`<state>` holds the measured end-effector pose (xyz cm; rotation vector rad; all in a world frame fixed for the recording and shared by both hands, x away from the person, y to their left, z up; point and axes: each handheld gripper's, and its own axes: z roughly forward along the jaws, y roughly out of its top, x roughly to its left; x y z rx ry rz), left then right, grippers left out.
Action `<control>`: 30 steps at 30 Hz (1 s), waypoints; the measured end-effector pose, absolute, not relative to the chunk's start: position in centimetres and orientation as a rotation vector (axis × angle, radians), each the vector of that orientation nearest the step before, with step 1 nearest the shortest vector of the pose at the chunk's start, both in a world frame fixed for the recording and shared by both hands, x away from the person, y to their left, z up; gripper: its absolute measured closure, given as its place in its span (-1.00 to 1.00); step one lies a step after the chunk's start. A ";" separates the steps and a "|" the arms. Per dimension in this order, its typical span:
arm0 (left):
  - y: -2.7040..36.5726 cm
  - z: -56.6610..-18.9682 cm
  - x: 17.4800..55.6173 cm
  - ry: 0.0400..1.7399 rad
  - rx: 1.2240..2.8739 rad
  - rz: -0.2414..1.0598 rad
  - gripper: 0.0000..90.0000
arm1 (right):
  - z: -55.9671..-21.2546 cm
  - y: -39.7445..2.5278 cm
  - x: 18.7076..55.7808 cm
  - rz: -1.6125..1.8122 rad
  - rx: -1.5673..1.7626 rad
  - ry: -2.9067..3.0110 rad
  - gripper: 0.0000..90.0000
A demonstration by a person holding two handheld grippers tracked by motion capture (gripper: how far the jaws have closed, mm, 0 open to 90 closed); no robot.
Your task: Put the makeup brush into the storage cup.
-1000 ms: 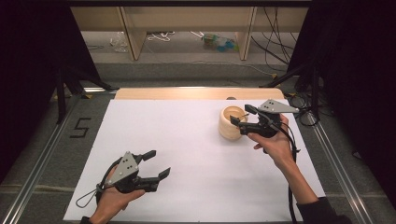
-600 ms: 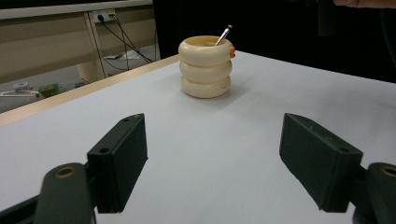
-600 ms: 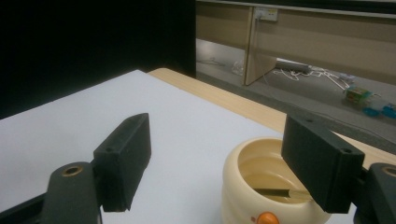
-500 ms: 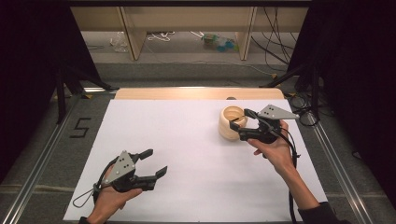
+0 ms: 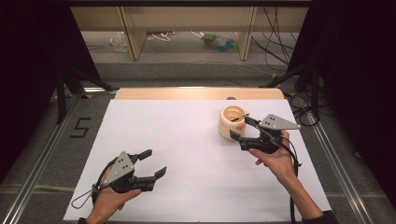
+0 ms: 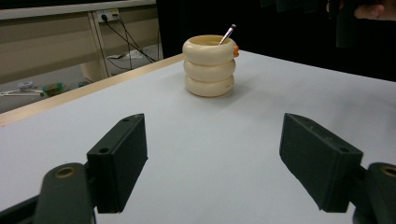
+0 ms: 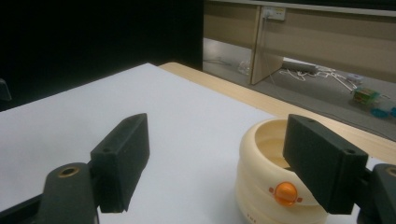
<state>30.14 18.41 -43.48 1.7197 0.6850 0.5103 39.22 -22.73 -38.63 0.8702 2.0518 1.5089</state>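
A cream ribbed pot (image 5: 232, 122) with a small orange knob on its side stands on the white table top (image 5: 187, 149), right of centre. A thin metal stick leans out of the pot (image 6: 208, 66). My right gripper (image 5: 240, 128) hovers open just to the right of the pot (image 7: 275, 177), its jaws beside the rim with nothing between them. My left gripper (image 5: 152, 164) is held open near the table's front left, far from the pot, jaws empty.
A wooden strip (image 5: 198, 93) borders the table's far edge. Beyond it lie a shelf unit's legs, cables and a green-blue object (image 5: 219, 42) on the floor. Metal rails (image 5: 42, 154) run along both sides of the table.
My right gripper has drawn back down and to the right, away from the pot's mouth. The left gripper shifted only slightly.
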 end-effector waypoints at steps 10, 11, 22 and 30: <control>18.4 -43.5 30.1 0.686 1.724 0.511 -0.50 | -39.2 -23.3 38.0 1.528 0.887 2.010 -0.60; 18.4 -43.5 30.2 0.681 1.717 0.506 -0.50 | -39.3 -23.2 37.7 1.535 0.914 2.036 -0.60; 18.4 -43.5 30.1 0.685 1.723 0.511 -0.50 | -40.0 -23.7 36.9 1.536 0.915 2.048 -0.61; 18.4 -43.6 30.1 0.681 1.722 0.509 -0.50 | -40.6 -23.6 36.2 1.545 0.895 2.045 -0.63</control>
